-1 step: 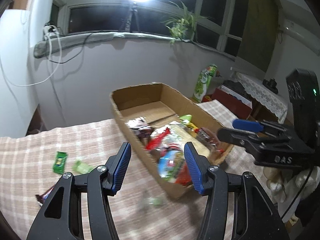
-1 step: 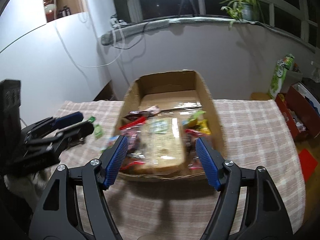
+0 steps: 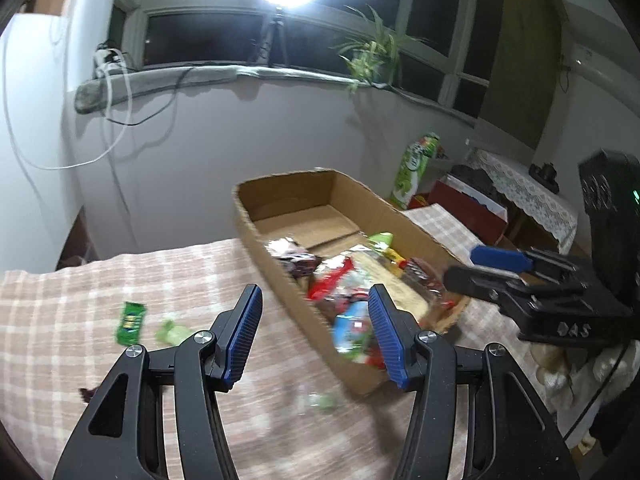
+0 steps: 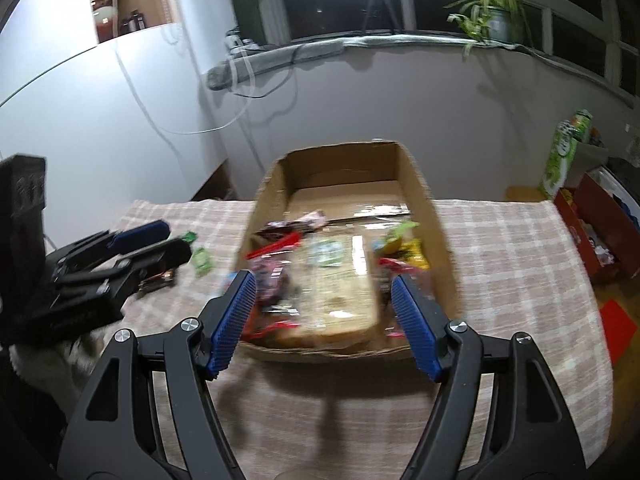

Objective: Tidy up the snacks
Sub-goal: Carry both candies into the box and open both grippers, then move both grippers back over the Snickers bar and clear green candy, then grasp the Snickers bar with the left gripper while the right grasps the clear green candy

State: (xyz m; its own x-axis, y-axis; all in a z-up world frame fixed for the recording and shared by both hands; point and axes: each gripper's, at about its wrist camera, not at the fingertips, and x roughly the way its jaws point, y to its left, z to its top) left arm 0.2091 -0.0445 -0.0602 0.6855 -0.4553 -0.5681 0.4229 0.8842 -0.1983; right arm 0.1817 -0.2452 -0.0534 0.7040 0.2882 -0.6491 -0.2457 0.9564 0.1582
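An open cardboard box [image 3: 360, 196] lies on the checked tablecloth [image 3: 60, 300], its near half piled with wrapped snacks [image 3: 344, 280]. Loose on the cloth left of it are a green packet [image 3: 130, 322], a pale green sweet [image 3: 174, 332] and a dark wrapper [image 3: 86, 394]. A blurred clear wrapper [image 3: 316, 400] lies by the box's near corner. My left gripper [image 3: 314, 300] hovers open over that corner with nothing between its pads. The right gripper [image 4: 323, 280] is open and empty above the box's near end [image 4: 320, 350], over a large flat clear pack [image 4: 340, 280]. The right wrist view is motion-blurred.
A green drink carton [image 3: 416, 168] and a red box [image 3: 468, 204] stand beyond the table's right side. A wall with a windowsill, cables and a potted plant [image 4: 496, 16] rises behind the table. A red box [image 4: 600, 232] sits on the floor to the right.
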